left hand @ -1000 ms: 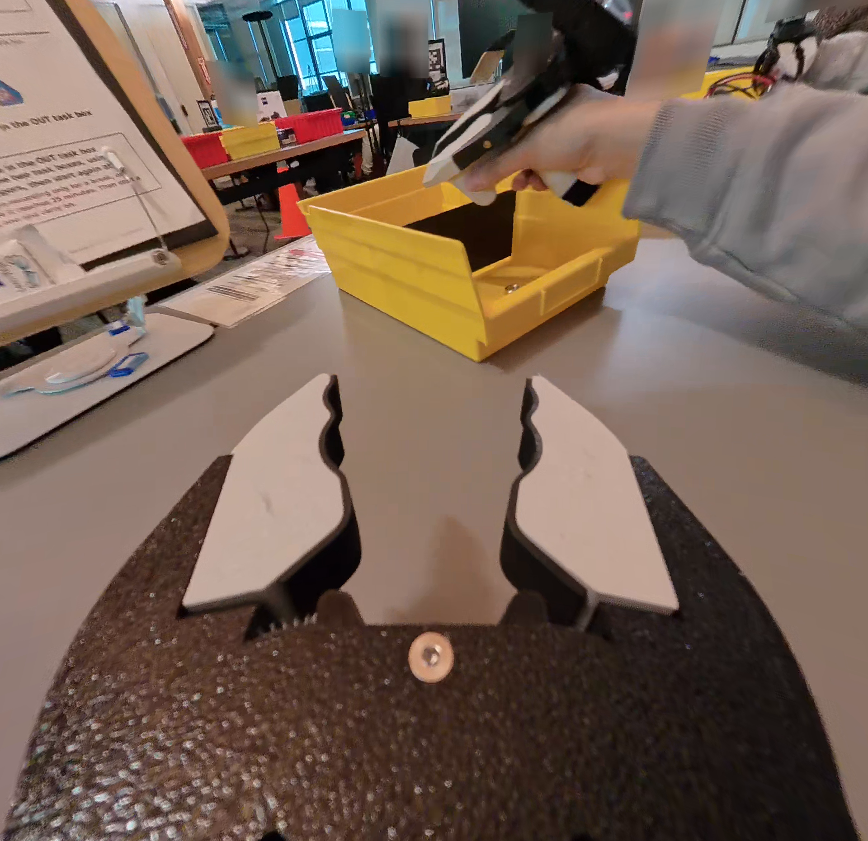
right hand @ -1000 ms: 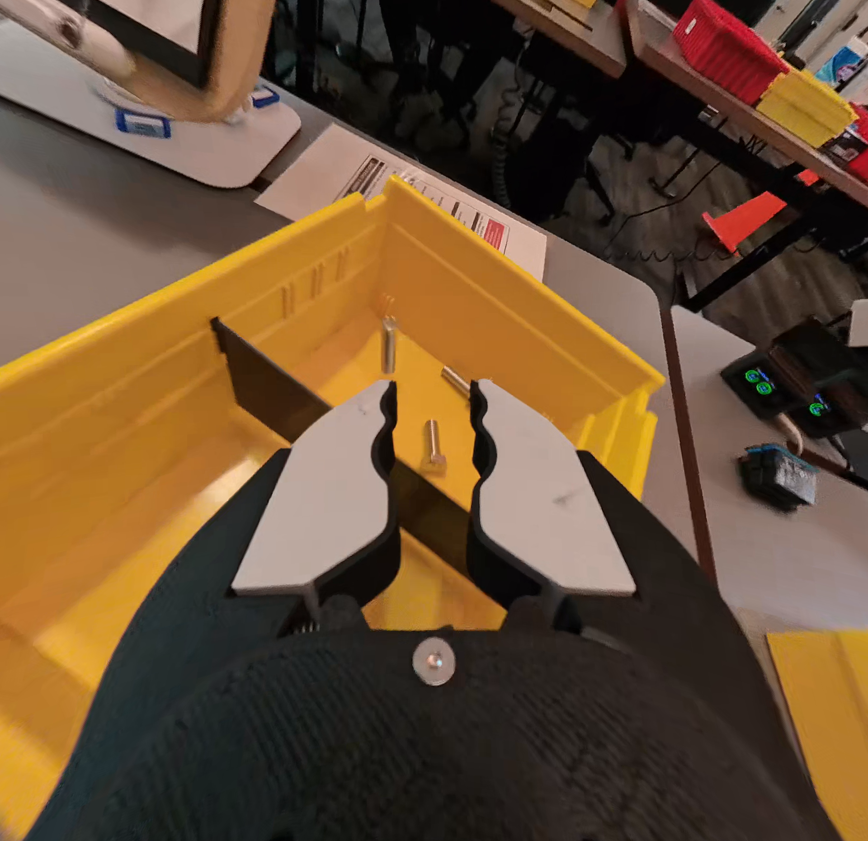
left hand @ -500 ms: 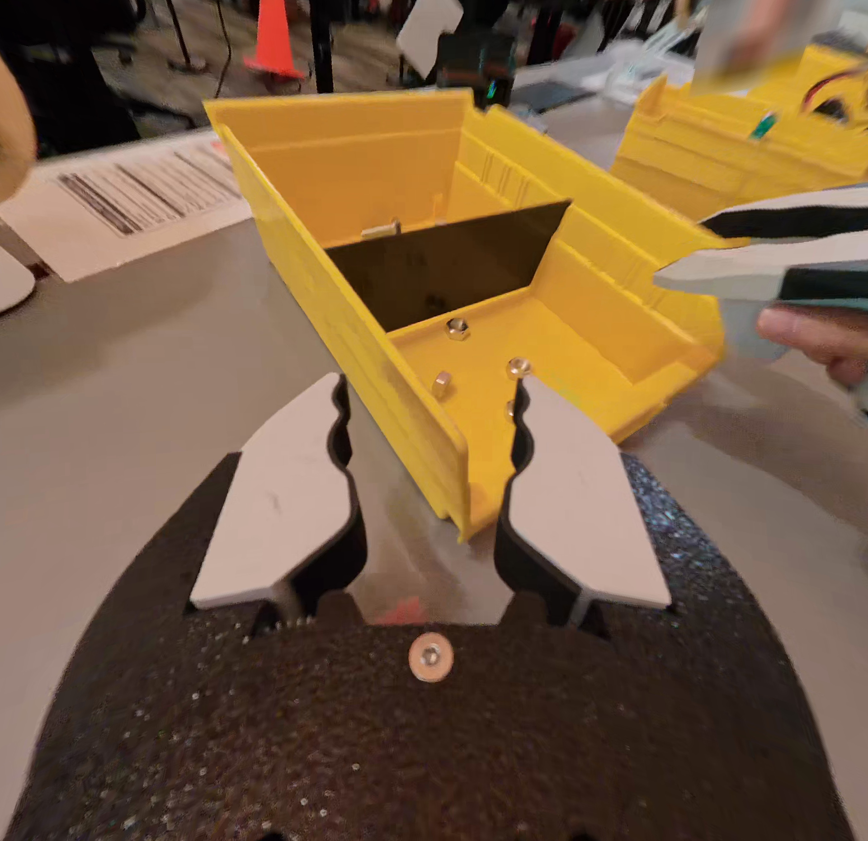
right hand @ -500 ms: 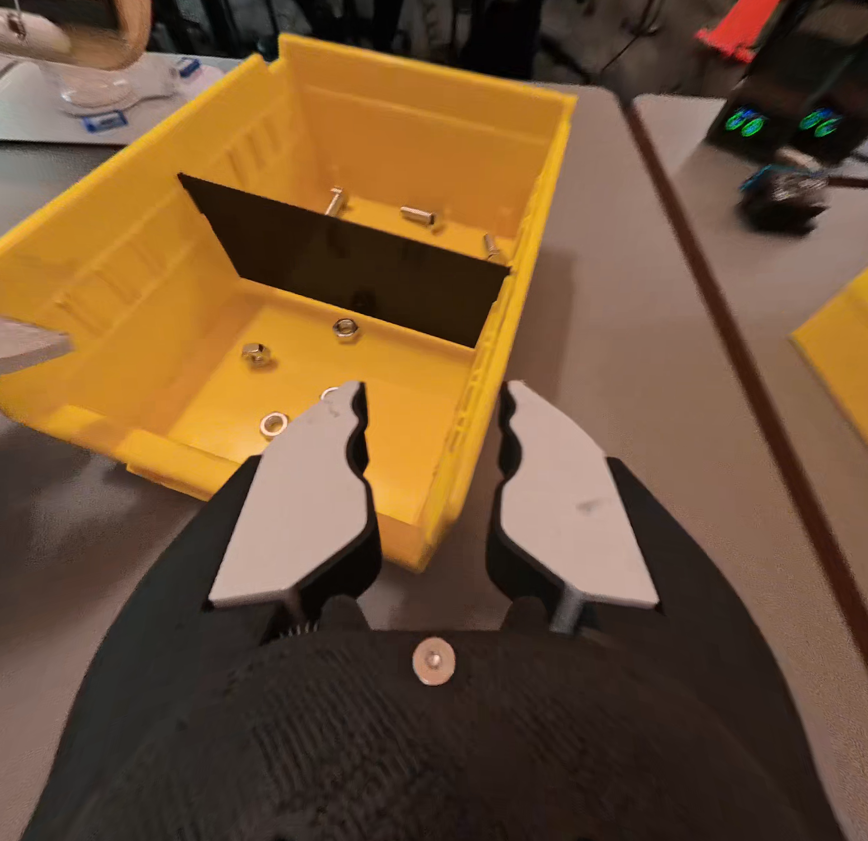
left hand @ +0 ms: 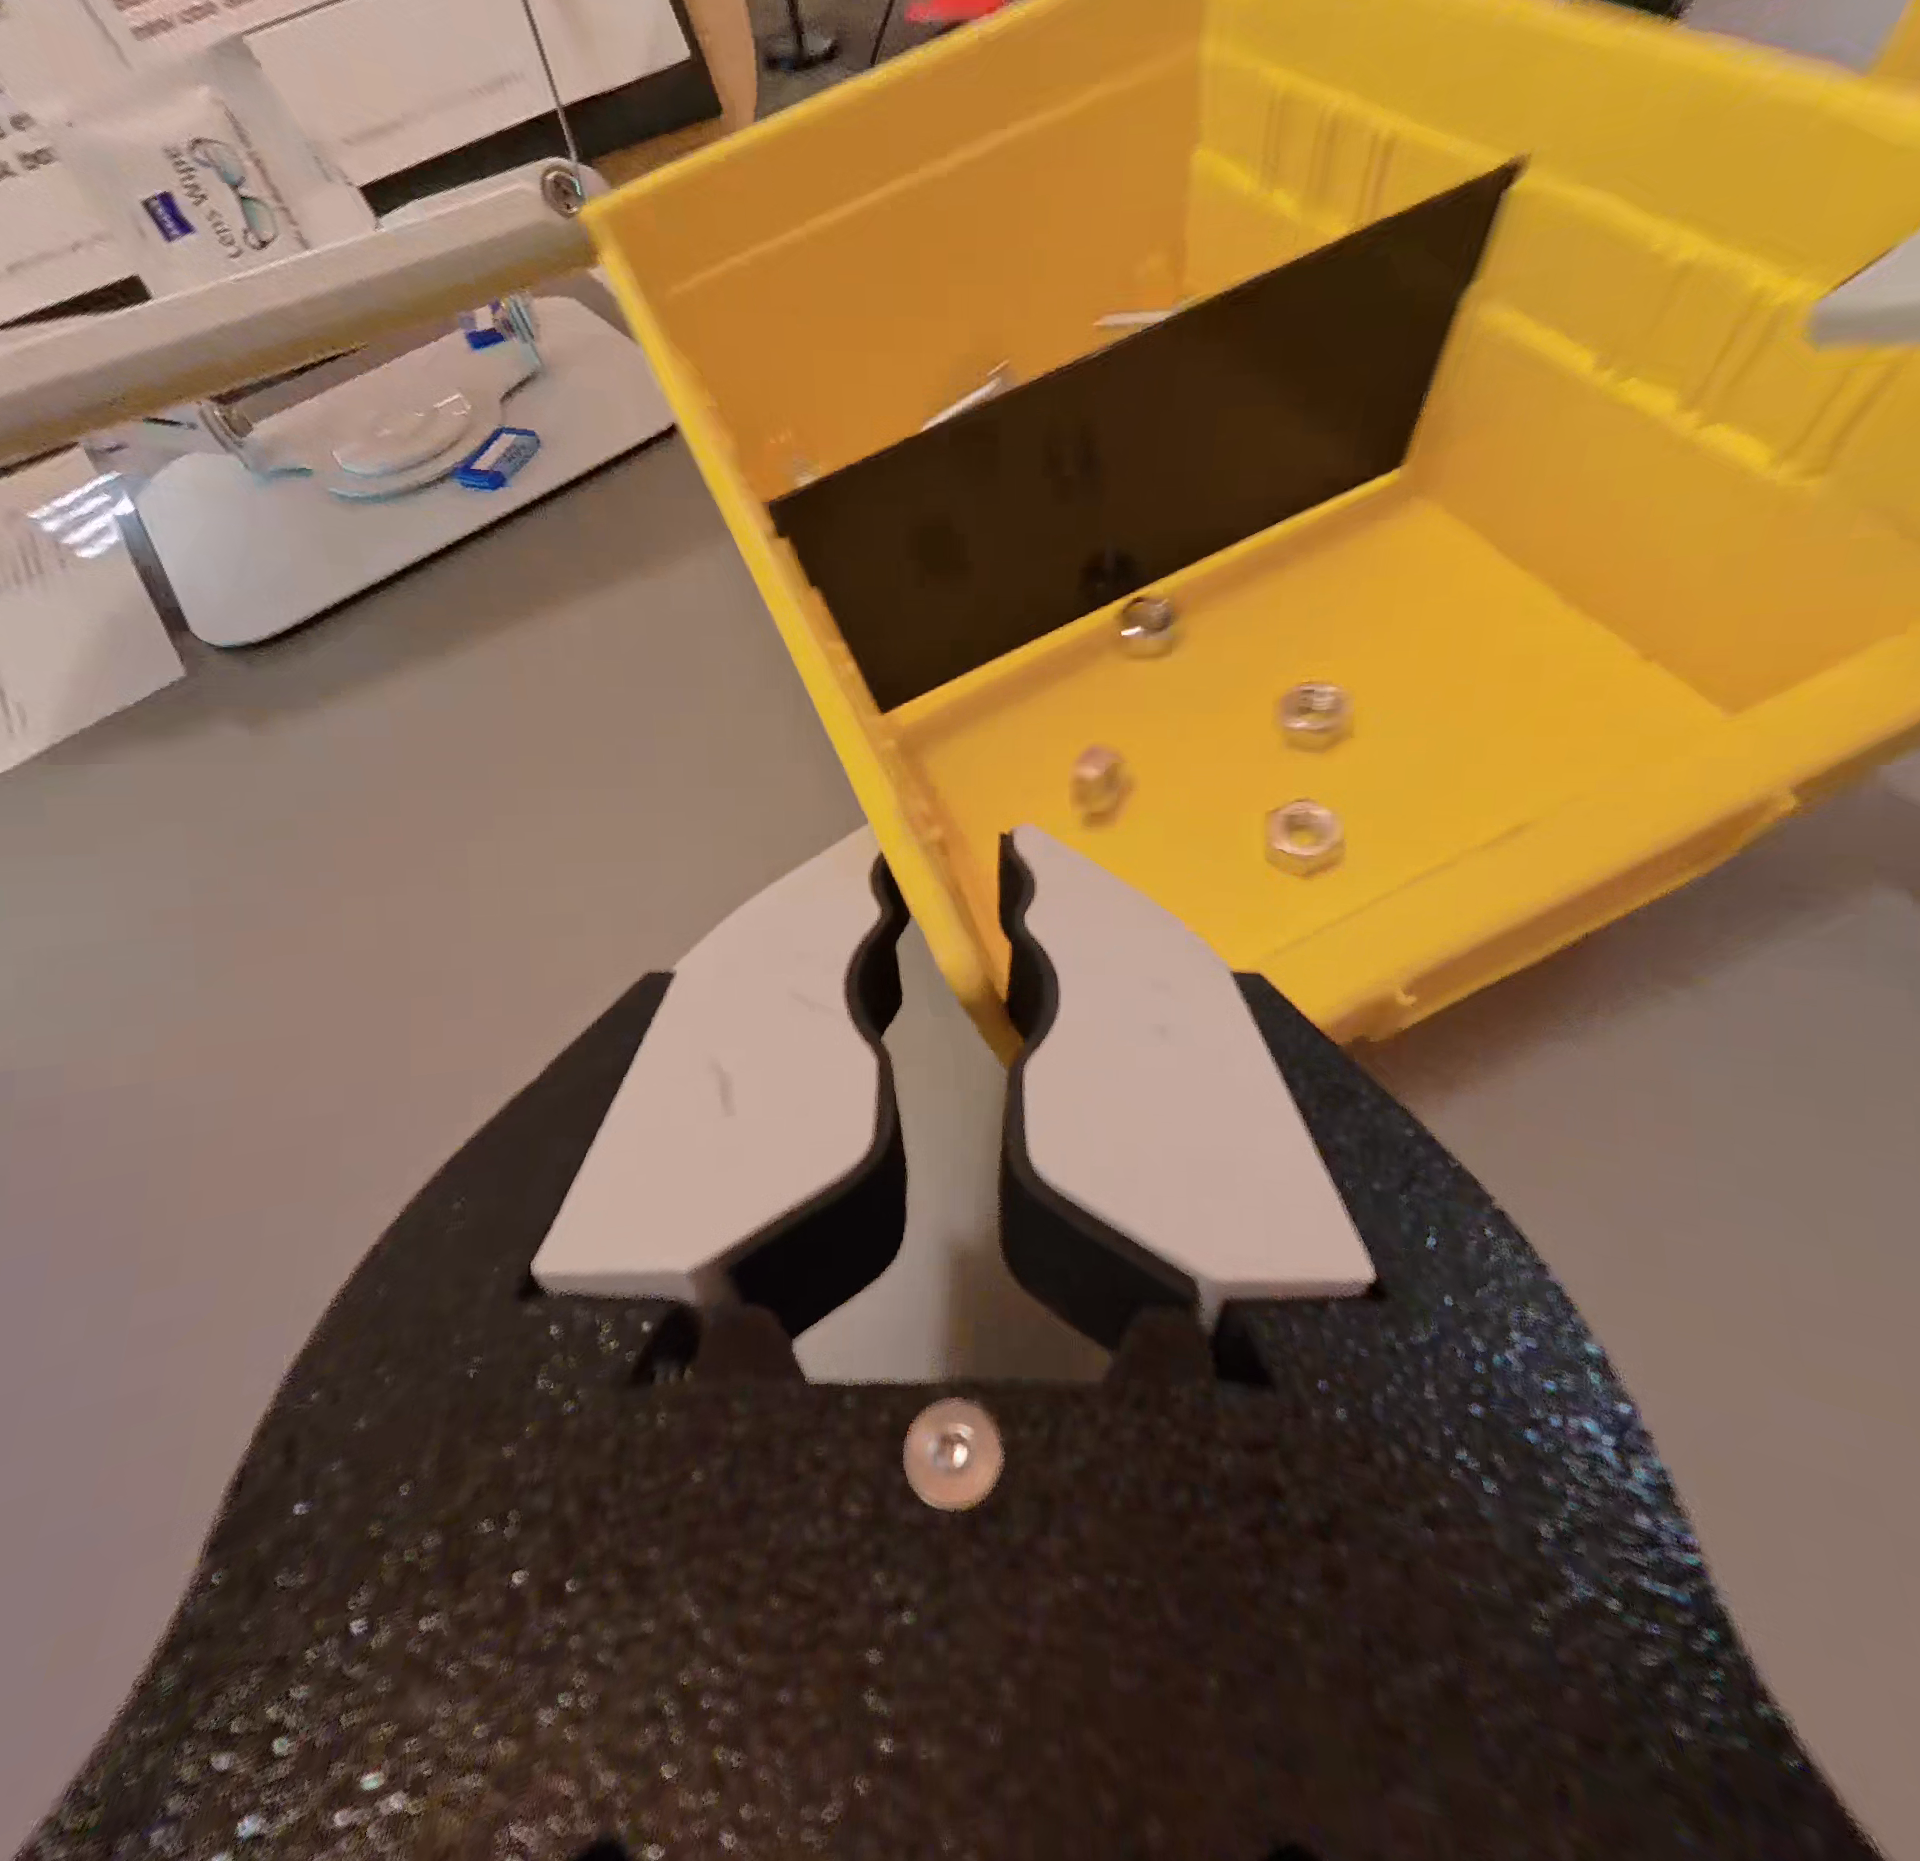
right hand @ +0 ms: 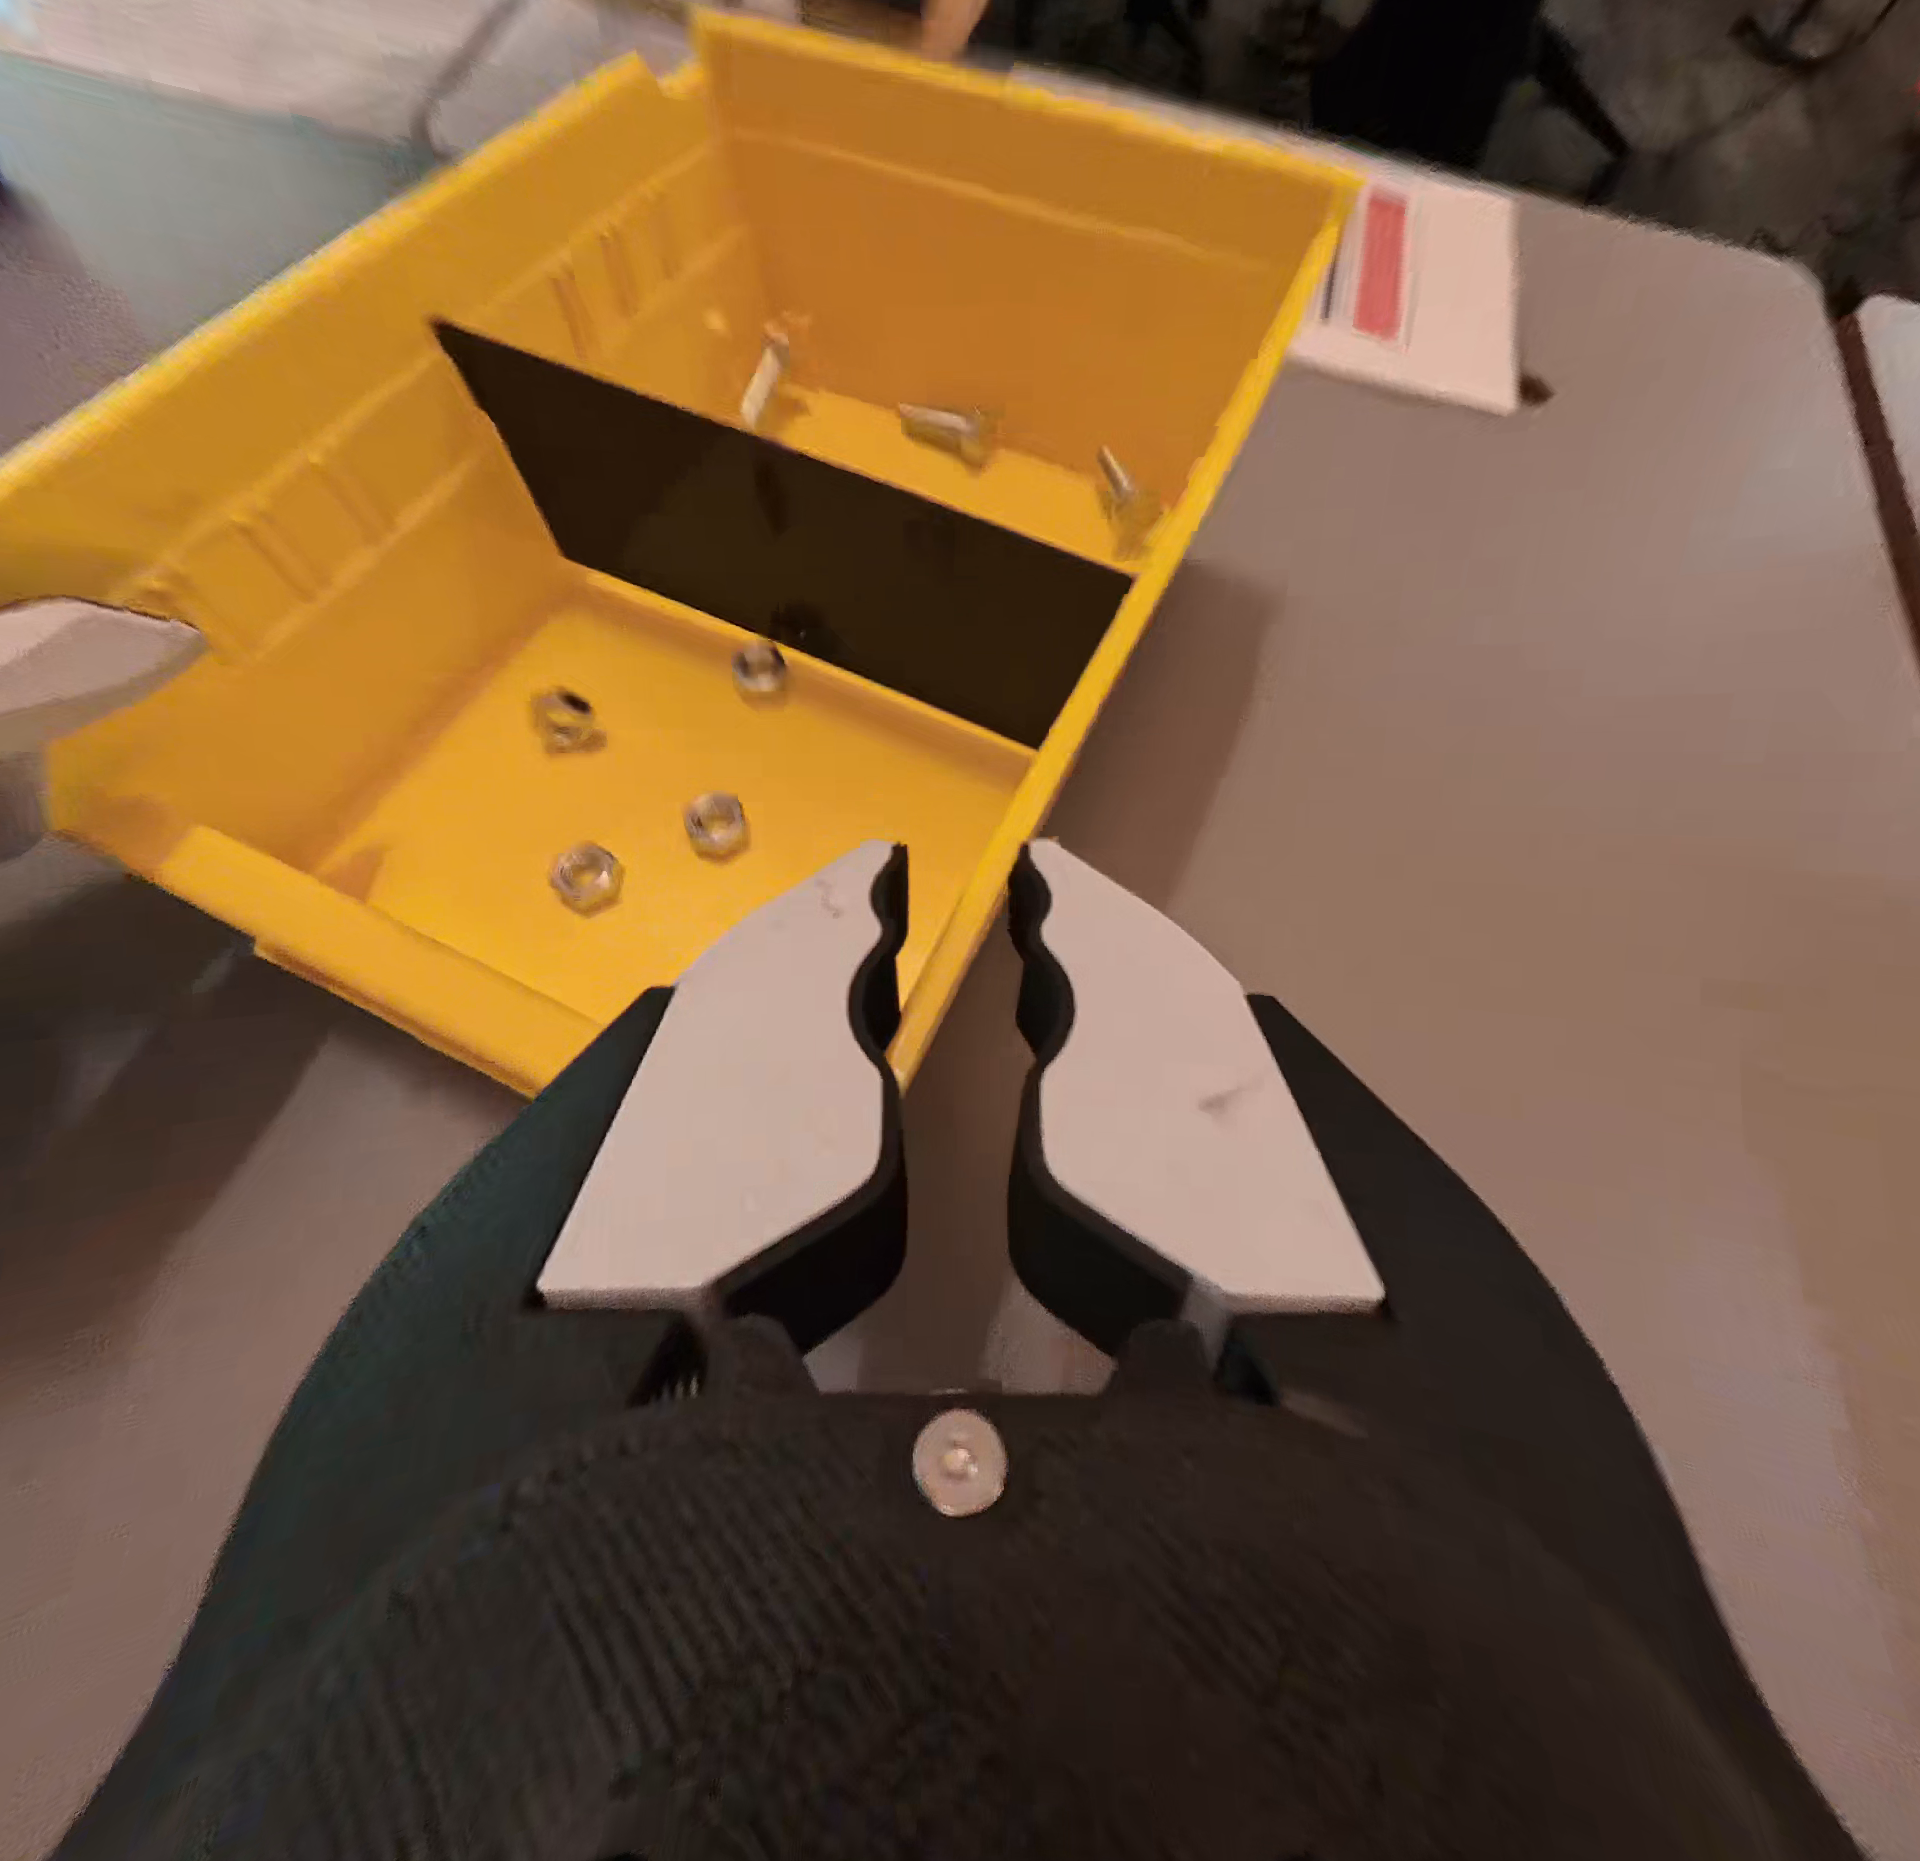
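Here the left gripper (left hand: 940, 907) is pinching the near left side wall of a yellow bin (left hand: 1039, 253), its two fingers closing on either side of the wall's top edge close to the bin's front corner, the inner finger (left hand: 1132, 1032) reaching over the floor of the front compartment. The right gripper (right hand: 956, 912) is straddling the opposite side wall at the other front corner; its inner pad is lying against the wall, but a thin gap seems to be showing at the outer pad, so I cannot tell whether it is truly clamping. The bin is sitting on a grey table (right hand: 1558, 876), and a black divider (right hand: 831, 575) is splitting it crosswise into two compartments. Four metal nuts (right hand: 717, 824) are lying loose on the floor of the front compartment, well apart from one another, while several bolts (right hand: 940, 424) are lying in the rear compartment beyond the divider. In the right wrist view a grey fingertip of the other gripper is showing at the bin's far wall. Beside the bin on the left, a white stand (left hand: 416, 461) is carrying a board with printed sheets, and a printed paper (right hand: 1413, 294) is lying on the table just behind the bin.
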A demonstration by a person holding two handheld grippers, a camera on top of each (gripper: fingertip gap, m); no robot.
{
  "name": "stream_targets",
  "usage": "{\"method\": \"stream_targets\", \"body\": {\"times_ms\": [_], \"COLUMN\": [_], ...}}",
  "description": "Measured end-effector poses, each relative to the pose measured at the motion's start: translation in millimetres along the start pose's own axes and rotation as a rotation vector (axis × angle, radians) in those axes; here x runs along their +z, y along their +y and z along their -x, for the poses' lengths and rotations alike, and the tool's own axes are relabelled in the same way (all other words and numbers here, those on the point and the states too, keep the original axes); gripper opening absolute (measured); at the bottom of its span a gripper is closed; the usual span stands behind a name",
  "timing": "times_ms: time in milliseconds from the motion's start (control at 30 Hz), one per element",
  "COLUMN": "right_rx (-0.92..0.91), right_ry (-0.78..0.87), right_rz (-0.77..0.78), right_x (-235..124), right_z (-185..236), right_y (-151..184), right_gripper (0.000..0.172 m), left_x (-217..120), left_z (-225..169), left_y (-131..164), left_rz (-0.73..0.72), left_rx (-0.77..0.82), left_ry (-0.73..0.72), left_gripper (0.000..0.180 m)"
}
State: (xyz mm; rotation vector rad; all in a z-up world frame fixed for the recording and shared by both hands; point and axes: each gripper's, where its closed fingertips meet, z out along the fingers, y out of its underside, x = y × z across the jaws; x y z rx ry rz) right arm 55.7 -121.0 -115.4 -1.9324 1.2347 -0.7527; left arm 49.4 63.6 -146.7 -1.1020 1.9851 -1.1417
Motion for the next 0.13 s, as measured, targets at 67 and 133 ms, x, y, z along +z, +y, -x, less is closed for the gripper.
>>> {"method": "stream_targets", "body": {"times_ms": [67,133], "right_rx": [0.010,0.001], "right_ry": [-0.030,-0.050], "right_rz": [0.033,0.030], "right_x": [-9,-14], "right_z": [26,53], "right_y": [4,8], "right_gripper": [0.016,0.014], "left_x": [-30,-55], "left_z": [5,13], "left_y": [17,31], "left_rz": [0.002,0.009], "left_rx": [0.014,0.017], "left_ry": [-0.015,-0.040], "left_gripper": [0.016,0.018]}}
